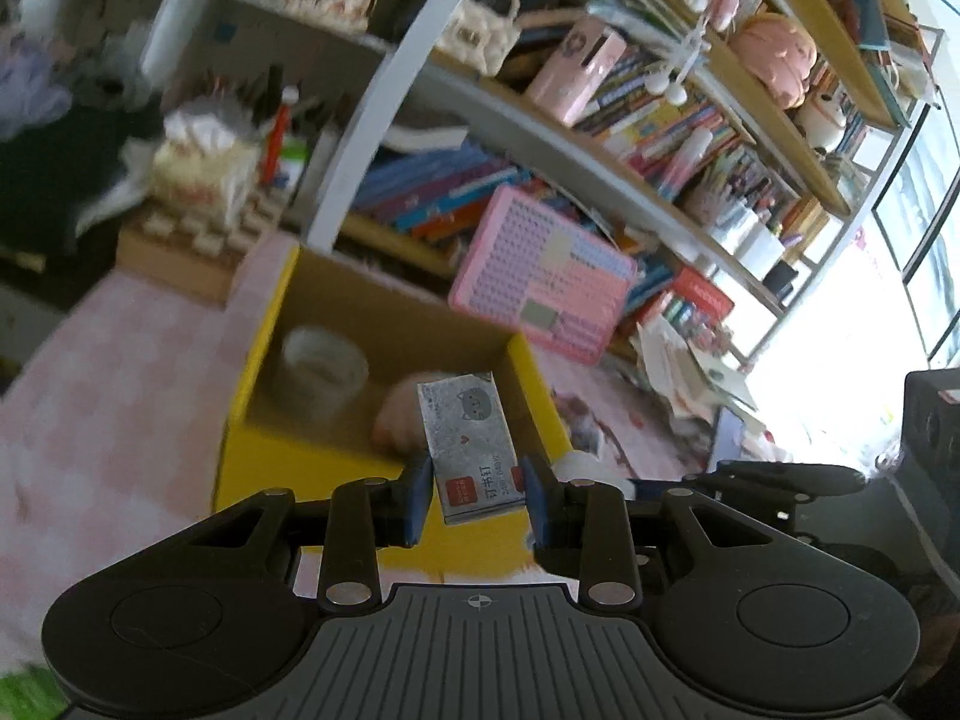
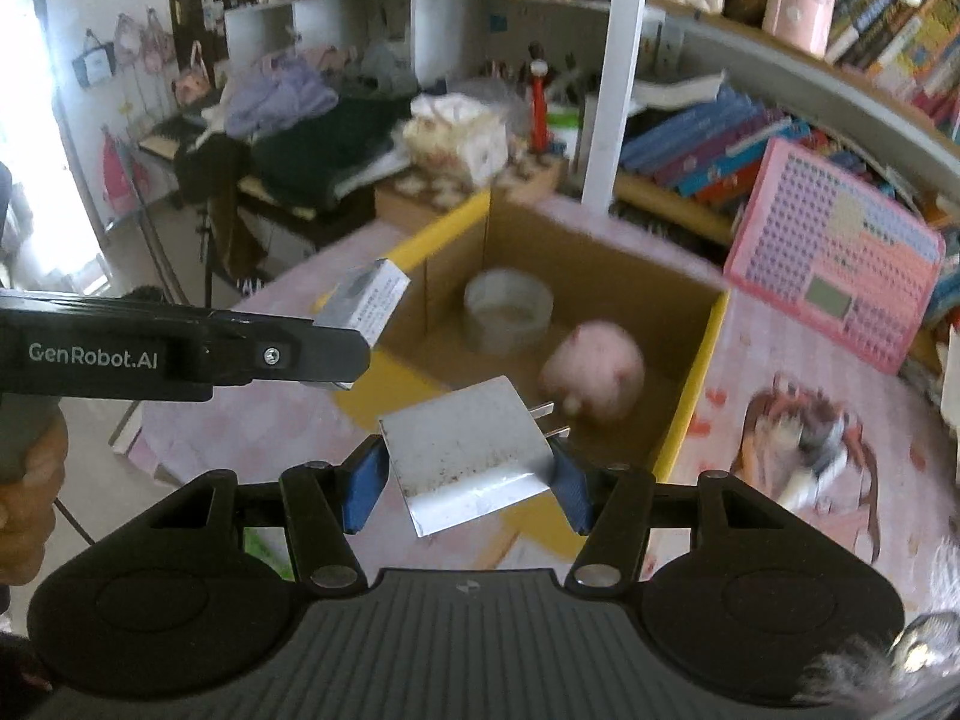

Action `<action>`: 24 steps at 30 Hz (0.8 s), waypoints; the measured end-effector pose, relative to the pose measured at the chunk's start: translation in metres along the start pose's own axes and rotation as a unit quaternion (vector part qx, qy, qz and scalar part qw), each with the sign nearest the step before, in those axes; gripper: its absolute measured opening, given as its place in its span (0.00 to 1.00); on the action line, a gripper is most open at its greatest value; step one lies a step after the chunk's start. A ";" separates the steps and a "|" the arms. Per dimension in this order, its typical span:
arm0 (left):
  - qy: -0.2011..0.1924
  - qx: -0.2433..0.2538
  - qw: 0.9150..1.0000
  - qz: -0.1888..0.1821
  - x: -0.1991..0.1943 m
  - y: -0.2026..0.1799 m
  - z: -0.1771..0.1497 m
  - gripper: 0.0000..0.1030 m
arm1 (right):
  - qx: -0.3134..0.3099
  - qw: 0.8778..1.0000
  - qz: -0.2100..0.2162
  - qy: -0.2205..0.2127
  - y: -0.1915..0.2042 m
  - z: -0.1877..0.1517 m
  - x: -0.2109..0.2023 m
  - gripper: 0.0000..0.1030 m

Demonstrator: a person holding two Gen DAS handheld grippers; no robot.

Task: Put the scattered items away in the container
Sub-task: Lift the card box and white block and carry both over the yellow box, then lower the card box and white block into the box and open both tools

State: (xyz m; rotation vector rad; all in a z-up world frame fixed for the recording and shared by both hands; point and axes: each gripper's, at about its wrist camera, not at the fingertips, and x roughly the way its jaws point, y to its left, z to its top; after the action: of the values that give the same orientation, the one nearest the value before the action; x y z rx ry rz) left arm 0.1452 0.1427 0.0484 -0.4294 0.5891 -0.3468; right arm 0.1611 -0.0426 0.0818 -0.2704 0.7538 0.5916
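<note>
Pink tablecloth (image 2: 780, 468); left claw (image 2: 336, 354) reads "GenRobot.AI".

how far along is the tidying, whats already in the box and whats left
Done: a grey tape roll and a pink plush pig lie in the yellow cardboard box. In hand: the left gripper holds a small grey staples box, the right gripper a white plug adapter. Left: dropping both in.
</note>
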 end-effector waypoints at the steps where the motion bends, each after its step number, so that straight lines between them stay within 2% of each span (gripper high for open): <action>1: -0.002 0.002 1.000 0.003 0.004 0.002 0.004 0.30 | 0.001 1.000 -0.001 -0.003 -0.005 0.005 0.002 0.54; 6: 0.019 0.024 0.999 0.025 0.035 0.008 0.020 0.30 | 0.007 1.000 -0.003 0.006 -0.032 0.027 0.027 0.54; 10: 0.034 0.034 0.998 0.033 0.055 0.012 0.030 0.30 | 0.059 0.998 0.015 0.036 -0.060 0.034 0.056 0.54; 15: 0.067 0.043 0.996 0.047 0.082 0.019 0.040 0.30 | 0.139 0.986 0.042 0.078 -0.086 0.038 0.089 0.54; 20: 0.130 0.093 0.985 0.066 0.112 0.017 0.043 0.30 | 0.159 0.977 0.069 0.127 -0.094 0.041 0.121 0.54; 23: 0.164 0.116 0.976 0.080 0.127 0.017 0.043 0.30 | 0.155 0.975 0.065 0.147 -0.099 0.040 0.136 0.54; 24: 0.169 0.119 0.975 0.084 0.131 0.017 0.044 0.30 | 0.144 0.977 0.057 0.143 -0.098 0.042 0.139 0.54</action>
State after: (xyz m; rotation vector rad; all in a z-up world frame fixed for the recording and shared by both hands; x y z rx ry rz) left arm 0.2763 0.1140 0.0132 -0.0858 0.8989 -0.3265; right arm 0.3226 -0.0472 0.0152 -0.0427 1.1281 0.5493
